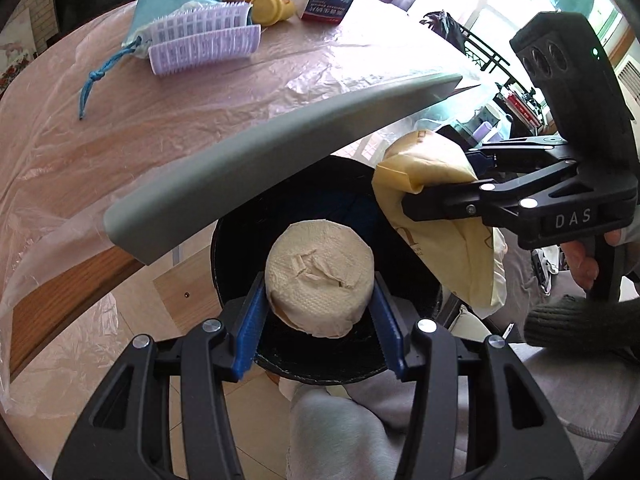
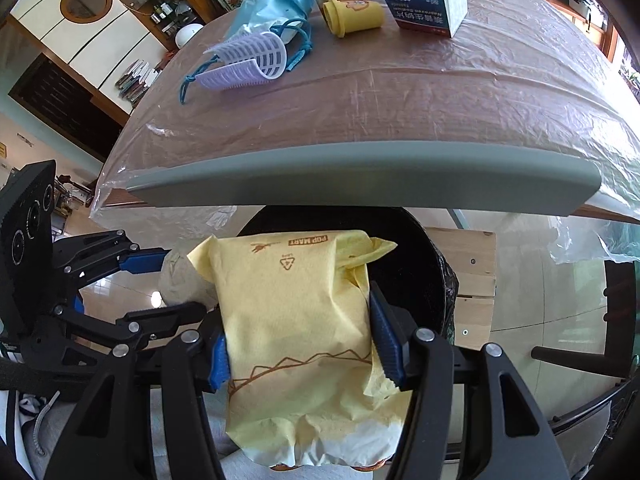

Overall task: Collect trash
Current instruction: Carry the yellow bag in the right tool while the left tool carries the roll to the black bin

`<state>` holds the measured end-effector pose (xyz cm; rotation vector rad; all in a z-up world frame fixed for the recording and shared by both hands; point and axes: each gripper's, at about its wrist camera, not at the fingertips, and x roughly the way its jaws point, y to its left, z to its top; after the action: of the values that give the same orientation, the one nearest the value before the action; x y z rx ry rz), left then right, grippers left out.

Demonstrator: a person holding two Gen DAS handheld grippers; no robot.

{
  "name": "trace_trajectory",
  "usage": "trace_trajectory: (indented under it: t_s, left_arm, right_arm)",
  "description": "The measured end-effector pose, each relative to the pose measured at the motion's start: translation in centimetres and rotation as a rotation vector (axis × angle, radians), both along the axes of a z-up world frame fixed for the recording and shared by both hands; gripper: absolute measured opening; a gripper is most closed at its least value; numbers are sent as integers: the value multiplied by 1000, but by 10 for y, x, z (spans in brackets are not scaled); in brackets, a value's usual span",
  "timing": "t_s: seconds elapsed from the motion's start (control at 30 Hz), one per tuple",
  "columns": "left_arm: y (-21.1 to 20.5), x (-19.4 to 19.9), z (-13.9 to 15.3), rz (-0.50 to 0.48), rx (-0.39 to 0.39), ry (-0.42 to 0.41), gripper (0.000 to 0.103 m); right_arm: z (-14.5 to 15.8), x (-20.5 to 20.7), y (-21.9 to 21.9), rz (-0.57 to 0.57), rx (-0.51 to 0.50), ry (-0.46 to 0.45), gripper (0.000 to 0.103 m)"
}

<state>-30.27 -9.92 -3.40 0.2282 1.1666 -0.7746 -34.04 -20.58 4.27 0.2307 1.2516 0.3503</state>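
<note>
Black bin (image 1: pixel 240 248) below; tissue roll (image 1: pixel 320 280) clamped in left hand-held gripper (image 1: pixel 320 320).

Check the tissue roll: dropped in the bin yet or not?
Not yet. The tissue roll sits clamped in the left claw, above the black bin.

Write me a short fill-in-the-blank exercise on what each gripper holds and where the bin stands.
1. The left gripper is clamped on a round roll of cream ____ paper.
2. The right gripper holds a crumpled ____ paper bag.
3. Both items hang above the round ____ trash bin.
4. The bin stands below the table's ____ edge guard.

Missing words: tissue; yellow; black; grey
</note>
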Motion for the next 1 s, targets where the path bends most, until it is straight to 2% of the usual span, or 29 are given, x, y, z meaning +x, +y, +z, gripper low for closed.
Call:
trace_trajectory:
  t_s: [0.13,0.33,1.0]
  left_arm:
    - [-2,0,-5,6,16,6,51]
    - [-6,0,-12,20,27,12,51]
    - [-16,3,-22,49,70,16,51]
  right_arm:
    - [-6,4,3,-10,-7,6,56]
    - [-17,11,-1,-57,37,46,56]
    - [-34,26,-12,-84,30,98,56]
